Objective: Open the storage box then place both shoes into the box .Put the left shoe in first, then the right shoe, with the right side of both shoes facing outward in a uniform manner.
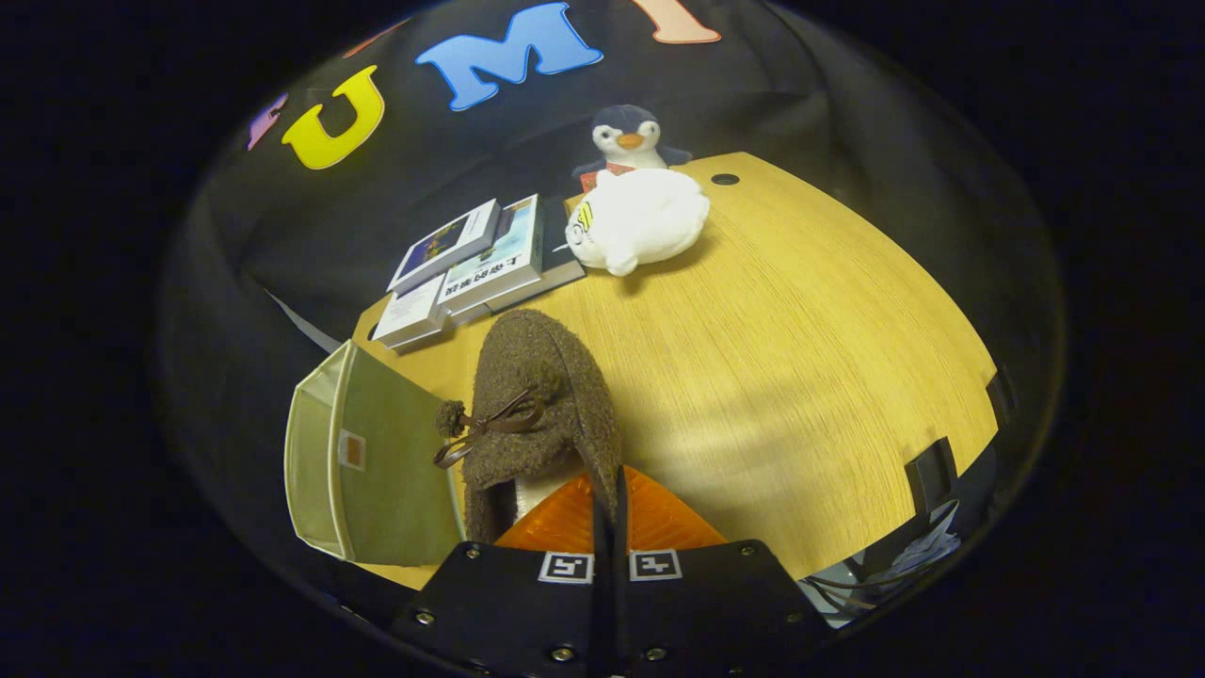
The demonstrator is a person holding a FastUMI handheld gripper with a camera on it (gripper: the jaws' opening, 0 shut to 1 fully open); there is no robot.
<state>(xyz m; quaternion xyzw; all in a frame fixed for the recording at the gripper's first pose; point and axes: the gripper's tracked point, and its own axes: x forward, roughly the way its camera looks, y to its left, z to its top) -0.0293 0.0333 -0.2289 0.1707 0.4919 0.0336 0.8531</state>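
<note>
A brown fuzzy shoe [537, 395] with a small brown bow and pompom hangs from my gripper [610, 513], toe pointing away over the wooden table [800, 377]. Both orange fingers [565, 523] are closed together, pinching the shoe's collar edge between them. The white lining shows at the shoe's opening, just left of the fingers. To the shoe's left stands the olive-green storage box [377, 471] with a small orange label on its near face. I cannot make out whether its lid is open.
A stack of books [471, 264] lies beyond the shoe near the table's far edge. A white plush toy [640, 221] and a penguin plush [626, 137] sit behind it. Black clamps [932, 476] grip the table's right edge.
</note>
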